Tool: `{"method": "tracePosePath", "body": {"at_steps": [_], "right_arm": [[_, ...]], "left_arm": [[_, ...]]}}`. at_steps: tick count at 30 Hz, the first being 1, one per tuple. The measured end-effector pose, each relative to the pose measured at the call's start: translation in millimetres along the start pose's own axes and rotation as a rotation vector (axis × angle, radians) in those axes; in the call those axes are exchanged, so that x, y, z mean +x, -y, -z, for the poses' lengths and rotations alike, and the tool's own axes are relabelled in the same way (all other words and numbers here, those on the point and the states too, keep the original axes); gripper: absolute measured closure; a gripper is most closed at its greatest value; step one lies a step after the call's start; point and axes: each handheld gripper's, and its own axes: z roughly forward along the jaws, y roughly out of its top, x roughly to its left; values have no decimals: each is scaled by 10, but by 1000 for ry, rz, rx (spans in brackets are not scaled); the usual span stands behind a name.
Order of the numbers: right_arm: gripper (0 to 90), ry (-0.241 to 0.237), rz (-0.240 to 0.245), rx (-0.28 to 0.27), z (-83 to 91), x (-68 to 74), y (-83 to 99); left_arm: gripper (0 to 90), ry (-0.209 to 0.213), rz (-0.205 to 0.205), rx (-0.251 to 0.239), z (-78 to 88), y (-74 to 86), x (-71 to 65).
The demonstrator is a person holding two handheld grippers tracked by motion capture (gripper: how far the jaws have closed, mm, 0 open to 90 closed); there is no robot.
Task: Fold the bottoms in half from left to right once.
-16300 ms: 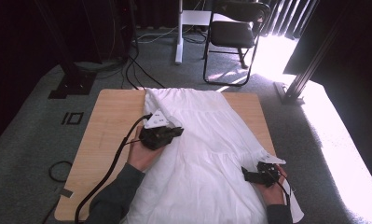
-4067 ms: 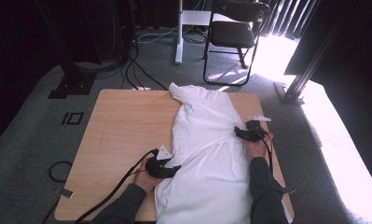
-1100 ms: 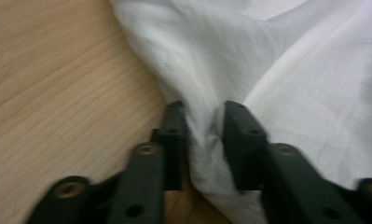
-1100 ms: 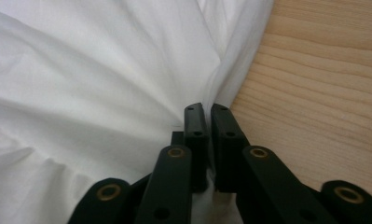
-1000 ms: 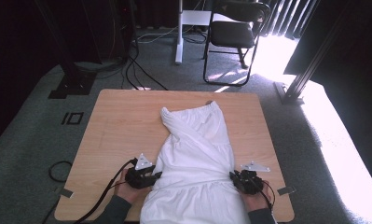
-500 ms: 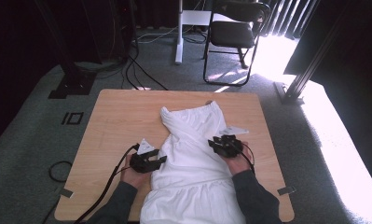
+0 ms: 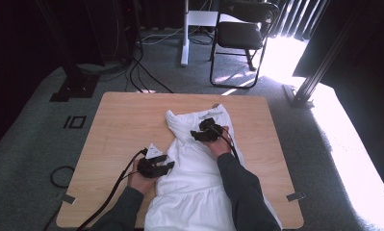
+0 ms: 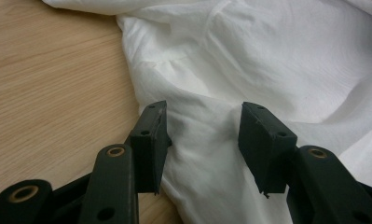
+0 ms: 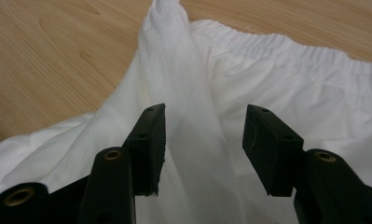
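The rectangular light wooden table point(image 7: 112, 139) carries a white cotton garment with a gathered elastic edge point(image 7: 199, 173), which lies lengthwise down the table's middle, folded in on itself so that it is narrow at the far end and spreads wider toward the person's edge. Its gathered hem sits at the far end, well short of the table's far edge, and bare wood shows to both sides of the cloth. There are no boxes, bins or other containers on the table; the garment is the one thing lying on it.

The person's dark-sleeved right forearm point(image 7: 240, 185) crosses over the cloth, and the right gripper point(image 7: 205, 133) sits above the garment's narrow far part. In the right gripper view its jaws have just been opening and stand apart over a raised fold point(image 9: 183, 93) that runs up toward the gathered hem point(image 9: 286, 51); the pads do not press on the cloth.

The left gripper point(image 7: 157, 165) rests at the garment's left edge, near the person's side of the table. In the left gripper view its jaws are parted, astride the cloth's edge, with white fabric between them and wood point(image 8: 48, 79) to the left; they are not closed on it.
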Motion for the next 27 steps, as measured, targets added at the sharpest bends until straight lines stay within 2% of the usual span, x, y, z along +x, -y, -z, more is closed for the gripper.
{"method": "tracePosePath", "body": {"at_steps": [1,2,3,4,5,6,8,9,10,11,14,19,21,23,25,27], "right_arm": [[507,-4,-1,12,-44,6,-18],[557,-3,0,28,-84,9,-33],[557,-3,0,28,-84,9,-33],[654,-14,7,34,-108,15,-45],[841,-46,20,42,-127,38,-71],[896,-44,27,42,-111,59,-85],[900,-78,13,3,-20,72,-114],[900,-78,13,3,-20,72,-114],[900,-88,4,-22,48,78,-132],[900,-82,19,-63,205,95,-178],[900,-74,37,-133,484,77,-252],[900,-34,5,-254,986,-114,-285],[900,4,-2,-270,1132,-231,-236],[900,32,-35,-278,1228,-373,-129],[900,41,-89,-271,1260,-525,26],[899,65,-127,-234,1216,-655,210]], "left_arm": [[538,0,0,-1,-5,1,-4],[538,0,0,-2,-8,3,-9],[537,0,0,-2,-8,3,-9],[537,0,-4,0,-9,3,-16],[535,0,-5,0,-8,2,-18],[532,0,-8,-2,-5,0,-19],[529,3,-10,-5,5,-6,-21],[527,3,-10,-5,5,-6,-21],[527,7,-16,-9,8,-12,-21],[525,7,-18,-9,9,-14,-22],[520,9,-22,-8,13,-20,-33],[516,18,-25,-6,2,-18,-57],[515,22,-28,-3,-8,-11,-67],[514,29,-30,1,-18,-3,-81],[513,30,-41,9,-30,2,-94],[513,32,-44,15,-43,7,-104]]}}
